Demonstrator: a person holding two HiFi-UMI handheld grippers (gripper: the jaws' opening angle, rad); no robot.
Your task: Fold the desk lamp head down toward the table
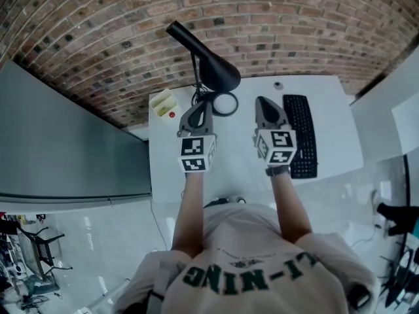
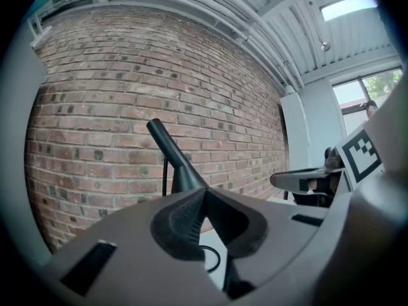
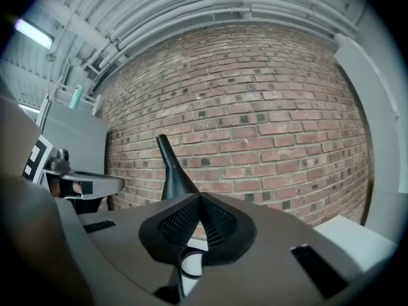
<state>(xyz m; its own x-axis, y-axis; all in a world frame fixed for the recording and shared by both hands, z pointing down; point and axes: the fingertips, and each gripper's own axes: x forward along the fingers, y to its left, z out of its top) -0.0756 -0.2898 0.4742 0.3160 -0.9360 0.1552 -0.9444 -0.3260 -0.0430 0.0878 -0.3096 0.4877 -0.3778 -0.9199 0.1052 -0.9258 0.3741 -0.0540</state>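
The black desk lamp (image 1: 208, 63) stands at the back of the white table (image 1: 242, 162), its cone head tilted up to the left and its ring base (image 1: 224, 103) lying flat. My left gripper (image 1: 203, 104) sits just in front of the base, jaws shut on nothing. My right gripper (image 1: 262, 100) hovers level to the right of the lamp, also shut and empty. In the left gripper view the lamp (image 2: 173, 158) rises behind the closed tips (image 2: 204, 195). The right gripper view shows the lamp head (image 3: 171, 171) left of its closed tips (image 3: 200, 199).
A black keyboard (image 1: 301, 135) lies on the right of the table. A small pale yellow box (image 1: 163, 103) sits at the back left corner. A brick wall (image 1: 262, 25) runs right behind the table. A grey cabinet (image 1: 59, 149) stands to the left.
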